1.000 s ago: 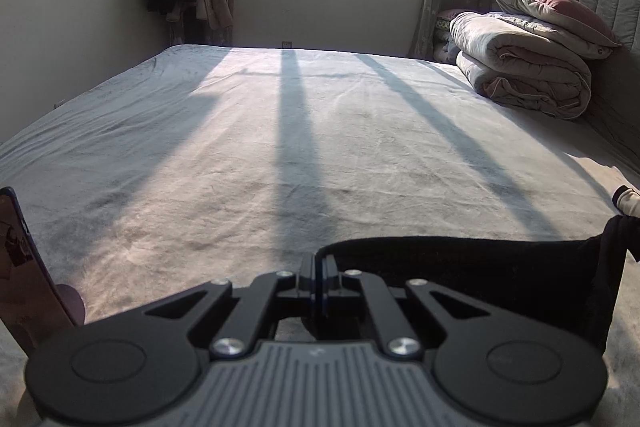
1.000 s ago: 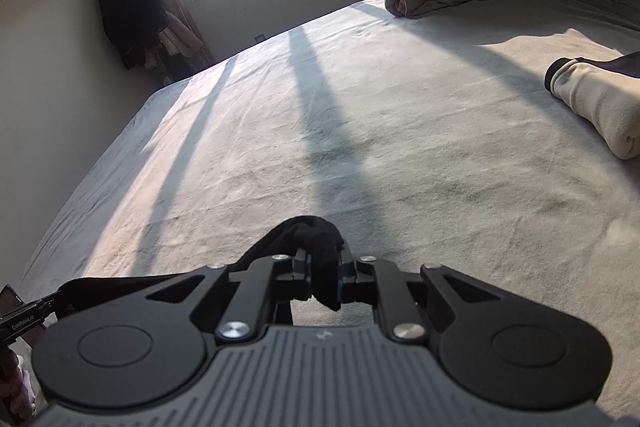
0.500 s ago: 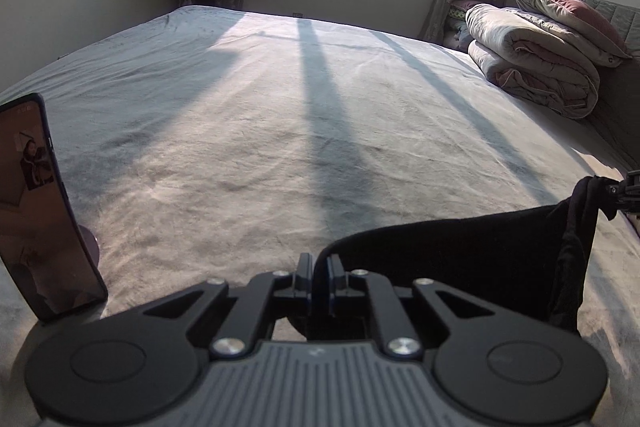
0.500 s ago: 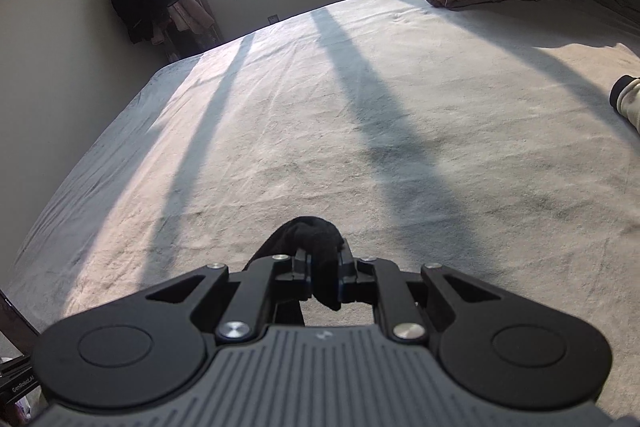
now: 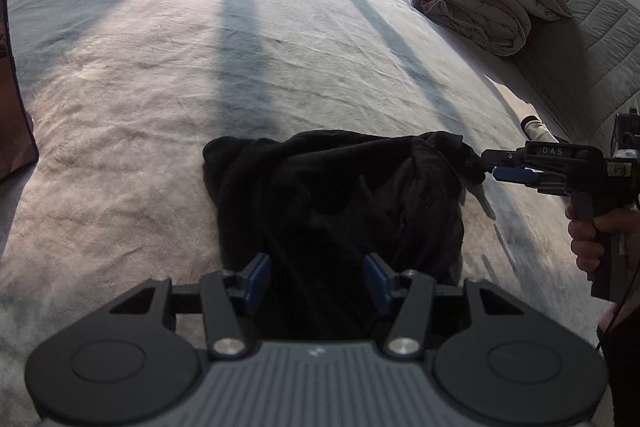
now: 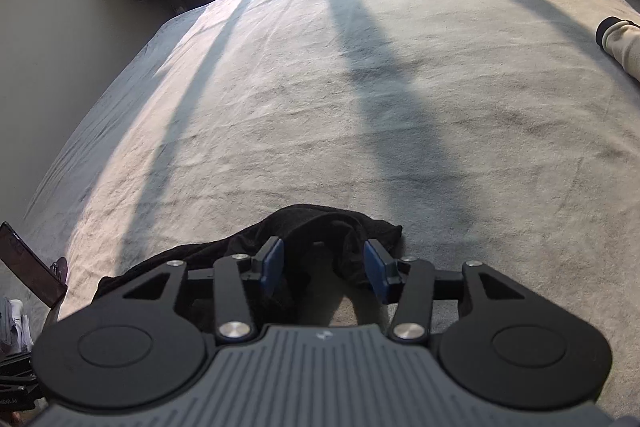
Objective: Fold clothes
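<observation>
A black garment (image 5: 340, 203) is bunched near the front edge of the bed (image 5: 280, 47). It looks soft, light and floppy. The left gripper (image 5: 316, 279) and right gripper (image 6: 324, 265) have just been opened; cloth lies loose between. Corners should be pinched.

A: What is seen ahead?
B: A black garment (image 5: 340, 195) is heaped on the bed (image 5: 160, 87); the left gripper (image 5: 316, 279), jaws just opened, straddles it.
A: At three o'clock?
B: The right gripper (image 5: 490, 165) is seen at its edge.

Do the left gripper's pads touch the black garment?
Cannot tell. In the left wrist view, the left gripper has just opened; the black garment lies between its pads, edges lost in darkness.
</observation>
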`<action>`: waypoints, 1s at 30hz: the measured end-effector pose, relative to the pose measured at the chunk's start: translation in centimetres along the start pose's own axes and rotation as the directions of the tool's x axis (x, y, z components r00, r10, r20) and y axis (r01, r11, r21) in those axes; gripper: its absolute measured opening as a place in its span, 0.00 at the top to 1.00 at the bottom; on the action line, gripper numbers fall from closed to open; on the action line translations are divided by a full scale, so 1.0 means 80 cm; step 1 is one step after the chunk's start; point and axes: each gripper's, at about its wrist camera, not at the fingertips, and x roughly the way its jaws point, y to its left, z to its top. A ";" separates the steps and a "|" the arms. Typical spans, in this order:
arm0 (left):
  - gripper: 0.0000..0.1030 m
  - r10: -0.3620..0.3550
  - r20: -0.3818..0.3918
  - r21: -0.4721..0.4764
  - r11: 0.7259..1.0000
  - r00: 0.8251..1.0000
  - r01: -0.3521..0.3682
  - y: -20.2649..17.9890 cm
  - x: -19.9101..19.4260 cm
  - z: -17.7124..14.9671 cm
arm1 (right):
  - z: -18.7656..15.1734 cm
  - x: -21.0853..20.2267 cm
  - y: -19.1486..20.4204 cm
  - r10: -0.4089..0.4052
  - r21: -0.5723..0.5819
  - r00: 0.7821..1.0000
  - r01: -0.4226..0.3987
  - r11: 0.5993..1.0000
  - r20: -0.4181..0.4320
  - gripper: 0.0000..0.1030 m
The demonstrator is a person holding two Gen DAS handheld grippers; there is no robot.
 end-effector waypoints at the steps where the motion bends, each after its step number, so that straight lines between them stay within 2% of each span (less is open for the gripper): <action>1: 0.49 -0.013 -0.012 -0.012 1.000 1.000 0.013 0.001 -0.005 -0.004 | -0.005 0.000 -0.001 0.019 0.014 1.000 -0.018 1.000 -0.020 0.52; 4: 0.49 -0.072 -0.057 -0.072 0.995 0.996 0.068 0.006 -0.016 -0.018 | -0.020 0.003 -0.003 0.074 0.057 0.995 -0.071 0.996 -0.069 0.52; 6: 0.49 -0.127 -0.101 -0.131 0.985 0.987 0.113 0.011 -0.016 -0.026 | -0.029 0.006 -0.003 0.106 0.078 0.990 -0.099 0.992 -0.097 0.52; 8: 0.49 -0.220 -0.152 -0.231 0.956 0.963 0.182 0.019 -0.010 -0.036 | -0.038 0.010 -0.001 0.117 0.086 0.986 -0.108 0.990 -0.117 0.52; 11: 0.49 -0.321 -0.178 -0.374 0.896 0.930 0.238 0.030 0.004 -0.048 | -0.050 0.019 -0.001 0.133 0.108 0.982 -0.119 0.987 -0.135 0.52; 13: 0.49 -0.327 -0.179 -0.438 0.871 0.928 0.222 0.036 0.012 -0.054 | -0.056 0.025 -0.001 0.147 0.124 0.980 -0.130 0.984 -0.134 0.51; 16: 0.51 -0.323 -0.154 -0.506 0.837 0.934 0.206 0.042 0.020 -0.062 | -0.059 0.029 0.003 0.180 0.145 0.976 -0.162 0.976 -0.124 0.50; 18: 0.63 -0.311 -0.136 -0.533 0.823 0.941 0.195 0.043 0.023 -0.066 | -0.062 0.033 0.008 0.206 0.151 0.969 -0.184 0.971 -0.138 0.50; 19: 0.73 -0.299 -0.137 -0.529 0.828 0.944 0.186 0.041 0.024 -0.066 | -0.063 0.034 0.012 0.208 0.148 0.968 -0.187 0.971 -0.143 0.53; 21: 0.89 -0.264 -0.137 -0.500 0.850 0.955 0.164 0.033 0.022 -0.065 | -0.064 0.038 0.020 0.210 0.135 0.964 -0.189 0.973 -0.162 0.68; 22: 0.95 -0.231 -0.133 -0.470 0.871 0.964 0.144 0.027 0.019 -0.065 | -0.065 0.040 0.022 0.219 0.134 0.960 -0.197 0.971 -0.173 0.81; 23: 0.96 -0.195 -0.127 -0.434 0.893 0.973 0.122 0.020 0.015 -0.065 | -0.066 0.042 0.025 0.229 0.136 0.956 -0.206 0.969 -0.184 0.95; 26: 0.97 -0.063 -0.095 -0.261 0.965 0.993 0.037 -0.006 -0.005 -0.061 | -0.066 0.031 0.029 0.262 0.154 0.954 -0.240 0.959 -0.144 0.96; 28: 0.97 -0.011 -0.067 -0.178 0.984 0.998 -0.001 -0.018 -0.021 -0.059 | -0.063 0.019 0.029 0.284 0.175 0.953 -0.263 0.949 -0.107 0.96; 30: 0.97 0.038 -0.024 -0.119 0.992 0.999 -0.041 -0.024 -0.041 -0.054 | -0.054 -0.002 0.022 0.307 0.211 0.950 -0.290 0.933 -0.050 0.96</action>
